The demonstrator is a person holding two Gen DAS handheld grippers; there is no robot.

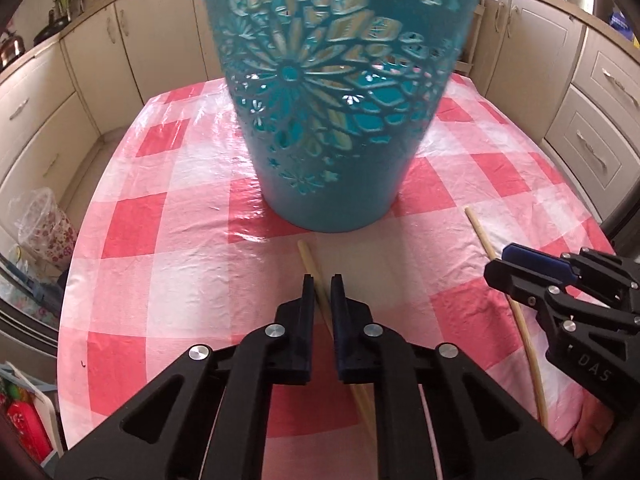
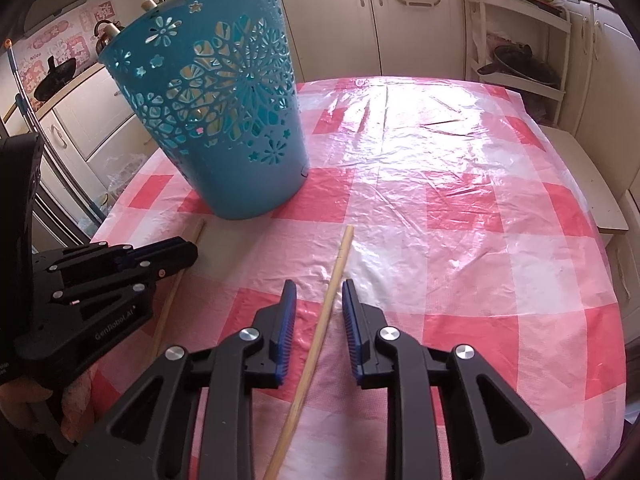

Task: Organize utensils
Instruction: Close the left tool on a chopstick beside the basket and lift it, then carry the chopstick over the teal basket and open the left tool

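Our left gripper sits at bottom centre of its view, fingers narrowly apart around a stick that lies on the checked cloth, not pinching it. Our right gripper is spread wider, a second stick running between its fingers. The blue basket stands upper left in the right view, just beyond both stick tips.
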